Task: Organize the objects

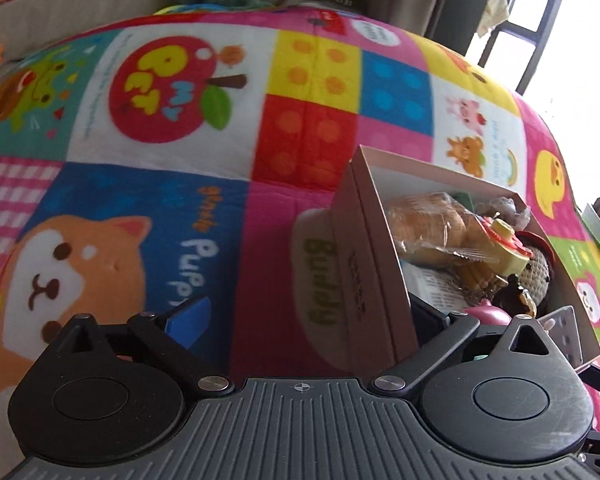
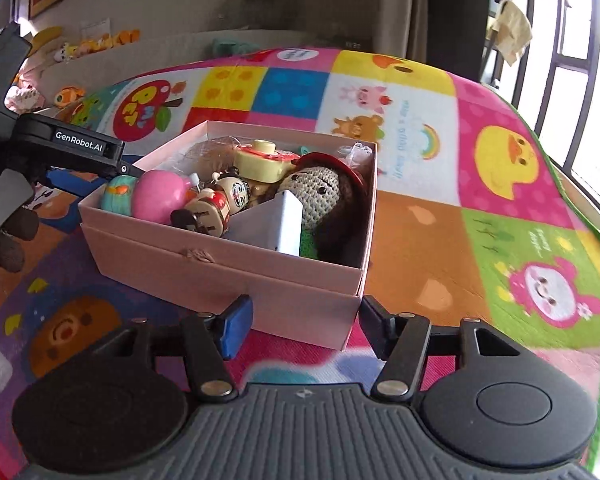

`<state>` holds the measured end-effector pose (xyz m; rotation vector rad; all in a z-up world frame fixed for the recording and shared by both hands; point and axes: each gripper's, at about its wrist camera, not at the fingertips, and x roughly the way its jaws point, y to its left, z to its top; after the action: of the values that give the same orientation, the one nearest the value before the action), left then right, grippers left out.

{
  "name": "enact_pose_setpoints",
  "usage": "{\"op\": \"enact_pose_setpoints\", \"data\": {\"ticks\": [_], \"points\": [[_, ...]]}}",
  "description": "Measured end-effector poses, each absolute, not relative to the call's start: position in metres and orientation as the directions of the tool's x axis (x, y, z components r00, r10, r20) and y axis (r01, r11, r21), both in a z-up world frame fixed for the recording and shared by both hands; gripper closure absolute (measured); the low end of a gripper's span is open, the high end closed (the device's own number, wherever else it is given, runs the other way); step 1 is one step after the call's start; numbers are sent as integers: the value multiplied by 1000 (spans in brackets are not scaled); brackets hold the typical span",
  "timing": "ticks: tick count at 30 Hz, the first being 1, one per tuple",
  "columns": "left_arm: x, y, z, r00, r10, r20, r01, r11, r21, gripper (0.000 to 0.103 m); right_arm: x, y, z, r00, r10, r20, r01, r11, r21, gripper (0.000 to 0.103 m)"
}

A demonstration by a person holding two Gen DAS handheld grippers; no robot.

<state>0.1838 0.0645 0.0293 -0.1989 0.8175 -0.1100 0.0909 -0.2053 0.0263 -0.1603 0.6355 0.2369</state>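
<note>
Your pink cardboard box (image 2: 236,264) sits on the patchwork play mat (image 2: 500,208), and it is full. Inside, from the right wrist view: a crocheted doll (image 2: 320,196) with a dark red hat, a small wooden figure (image 2: 220,204) lying on its side, a pink egg-shaped toy (image 2: 158,196), a teal rounded toy (image 2: 118,196) beside it, a cream toy camera (image 2: 262,162) with red trim, and a white card (image 2: 276,222) standing on edge against the doll. From the left wrist view you also see a wrapped bread loaf (image 1: 428,224) (in clear plastic) at the far end of the box.

Your left gripper (image 1: 300,320) stands wide open with the near wall of the box between its fingers, nothing pinched; the right finger reaches inside the box. Your right gripper (image 2: 300,320) is partly open, its blue pads (image 2: 236,328) just short of the box corner and not pressing on it.

Writing you can read: "GenRobot.AI" on the left gripper's arm, "MY PET" on the apple patch, "Puppy" on the dog patch, and "Buddy" next to the box (its own side label is too blurred).
</note>
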Motion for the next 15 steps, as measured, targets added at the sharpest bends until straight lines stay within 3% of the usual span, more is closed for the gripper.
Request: {"op": "enact_pose_setpoints", "data": {"ticks": [11,15], "points": [[177,70,29,728,-131,-673,1,982,-190,2,93,-182,24,773,140,-619,-272,954,-124,43],[125,64,56,810,-102,-578,-5,983,-182,2,73,-191,31,766,136,-628,-221,974,-58,22]]}}
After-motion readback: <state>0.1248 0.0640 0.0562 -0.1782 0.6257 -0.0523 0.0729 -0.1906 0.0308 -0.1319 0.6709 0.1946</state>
